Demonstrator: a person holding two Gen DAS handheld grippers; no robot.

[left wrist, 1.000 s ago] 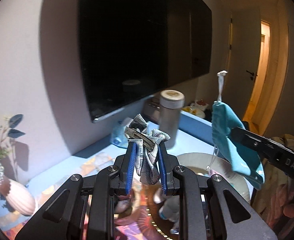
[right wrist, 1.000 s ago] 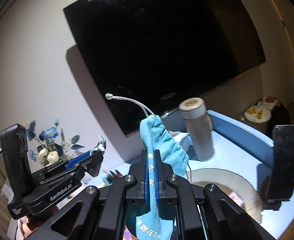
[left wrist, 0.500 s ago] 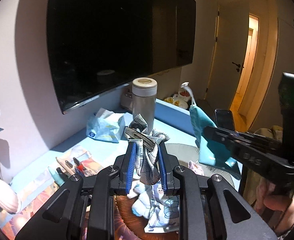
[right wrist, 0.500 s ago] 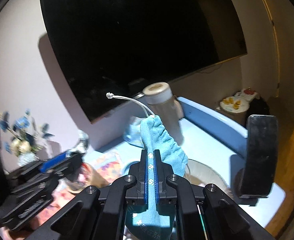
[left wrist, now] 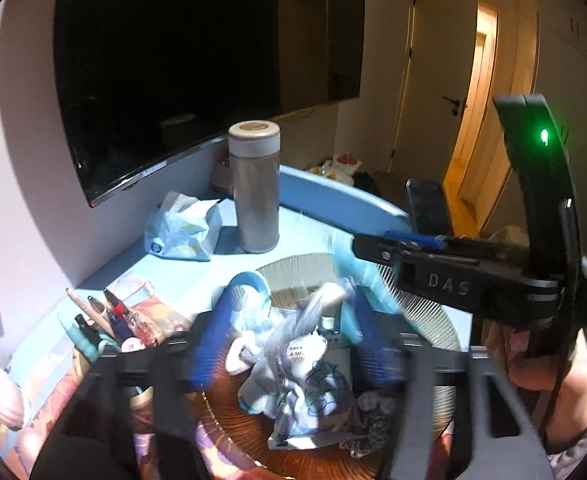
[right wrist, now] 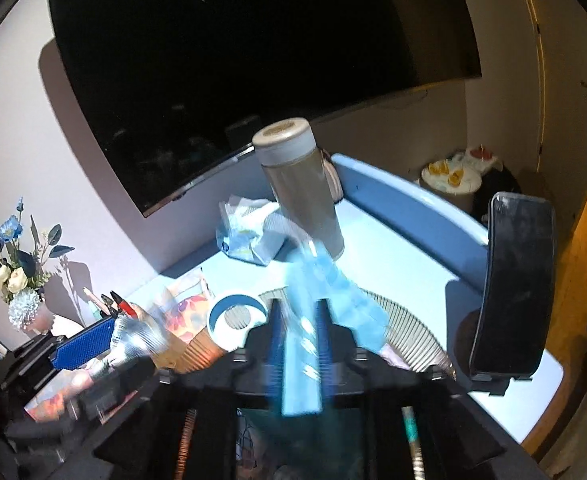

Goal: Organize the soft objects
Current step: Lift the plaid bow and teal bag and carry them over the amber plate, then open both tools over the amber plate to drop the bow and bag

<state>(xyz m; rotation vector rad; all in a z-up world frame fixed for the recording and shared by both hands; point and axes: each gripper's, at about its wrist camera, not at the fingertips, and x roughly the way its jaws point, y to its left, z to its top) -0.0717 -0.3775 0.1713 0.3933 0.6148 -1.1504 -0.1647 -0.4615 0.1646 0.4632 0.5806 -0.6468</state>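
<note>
In the left wrist view my left gripper (left wrist: 289, 320) stands open over a ribbed brown bowl (left wrist: 229, 420). The grey patterned cloth (left wrist: 313, 308) is a blur between the fingers, falling onto the pile of soft things (left wrist: 305, 392) in the bowl. In the right wrist view my right gripper (right wrist: 299, 320) is opening, its blue pads apart, and the teal drawstring pouch (right wrist: 333, 296) is a blur slipping down between them above a ribbed pale plate (right wrist: 409, 332). The right gripper also shows in the left wrist view (left wrist: 377, 248).
A grey thermos (left wrist: 254, 186) and a tissue pack (left wrist: 181, 226) stand at the back of the blue tabletop (right wrist: 405, 264). Pens (left wrist: 101, 316) lie left. A paper cup (right wrist: 221, 328), a flower vase (right wrist: 25, 308) and a wall-mounted TV (left wrist: 197, 60) are around.
Both grippers dropped toward the dishes and opened. The grey cloth and the teal pouch, gripped before, are now slipping out in motion blur.
</note>
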